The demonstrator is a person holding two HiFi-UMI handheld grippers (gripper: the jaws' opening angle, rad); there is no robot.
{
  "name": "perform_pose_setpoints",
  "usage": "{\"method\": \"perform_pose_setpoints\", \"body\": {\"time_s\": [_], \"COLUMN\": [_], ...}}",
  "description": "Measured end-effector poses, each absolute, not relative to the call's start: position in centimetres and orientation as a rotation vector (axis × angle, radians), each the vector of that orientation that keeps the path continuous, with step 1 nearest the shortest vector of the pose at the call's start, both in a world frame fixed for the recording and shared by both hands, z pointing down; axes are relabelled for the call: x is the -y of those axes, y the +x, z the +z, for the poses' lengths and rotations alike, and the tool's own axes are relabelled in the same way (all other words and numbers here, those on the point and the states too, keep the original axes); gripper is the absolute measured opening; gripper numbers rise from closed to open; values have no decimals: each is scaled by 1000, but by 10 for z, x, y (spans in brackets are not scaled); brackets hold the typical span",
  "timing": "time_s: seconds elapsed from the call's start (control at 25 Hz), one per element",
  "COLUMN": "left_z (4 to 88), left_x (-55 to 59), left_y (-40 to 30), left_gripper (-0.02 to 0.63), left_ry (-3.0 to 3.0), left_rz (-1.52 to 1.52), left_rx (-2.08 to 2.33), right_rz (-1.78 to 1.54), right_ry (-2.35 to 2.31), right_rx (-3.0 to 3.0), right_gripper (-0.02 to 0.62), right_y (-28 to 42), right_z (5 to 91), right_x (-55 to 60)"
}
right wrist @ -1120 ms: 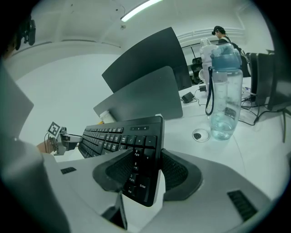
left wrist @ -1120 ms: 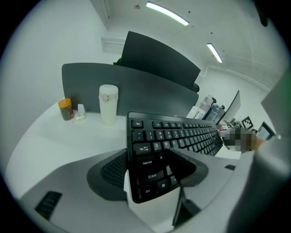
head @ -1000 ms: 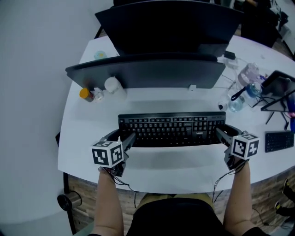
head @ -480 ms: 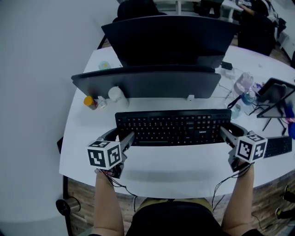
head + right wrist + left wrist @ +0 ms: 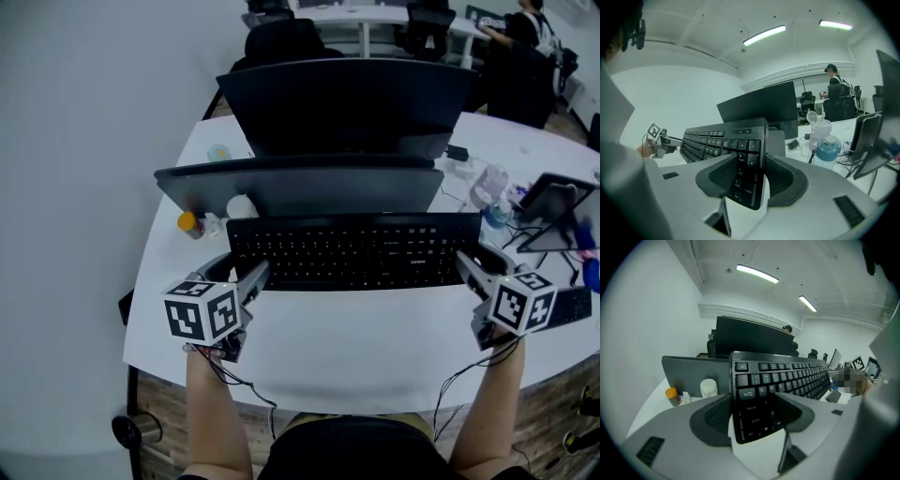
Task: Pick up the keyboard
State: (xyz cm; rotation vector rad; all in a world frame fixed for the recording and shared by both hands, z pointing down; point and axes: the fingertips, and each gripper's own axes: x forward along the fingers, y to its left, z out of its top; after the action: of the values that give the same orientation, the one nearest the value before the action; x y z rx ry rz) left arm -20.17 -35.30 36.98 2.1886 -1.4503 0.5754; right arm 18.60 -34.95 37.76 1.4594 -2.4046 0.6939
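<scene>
Your left forearm reaches forward with the left claw [image 5: 242, 277] angled inward, its jaws clamped on the keyboard's [image 5: 352, 251] left end, over the Tab and Caps Lock keys. The keyboard is held above the white counter [image 5: 356, 347], just in front of the monitors [image 5: 347, 103], with its long axis running left to right, keys up and function row away from you. Your right claw [image 5: 472, 269] mirrors the left, pinching the numpad end.

Black full-size keyboard [image 5: 354, 251], keys up, clamped at both short ends, raised above the desk [image 5: 375, 347]
</scene>
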Motion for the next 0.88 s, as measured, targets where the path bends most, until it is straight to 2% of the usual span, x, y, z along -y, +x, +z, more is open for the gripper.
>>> {"method": "perform_pose_setpoints", "body": {"time_s": [0.88], "left_z": [306], "left_x": [343], "left_y": [-208], "left_gripper": [288], "left_ry": [2286], "left_rz": [483], "left_rx": [1525], "right_rz": [508], "right_ry": [1557], "right_rx": [2482], "right_gripper": [195], "right_y": [180], "right_z": [306], "right_x": [333]}}
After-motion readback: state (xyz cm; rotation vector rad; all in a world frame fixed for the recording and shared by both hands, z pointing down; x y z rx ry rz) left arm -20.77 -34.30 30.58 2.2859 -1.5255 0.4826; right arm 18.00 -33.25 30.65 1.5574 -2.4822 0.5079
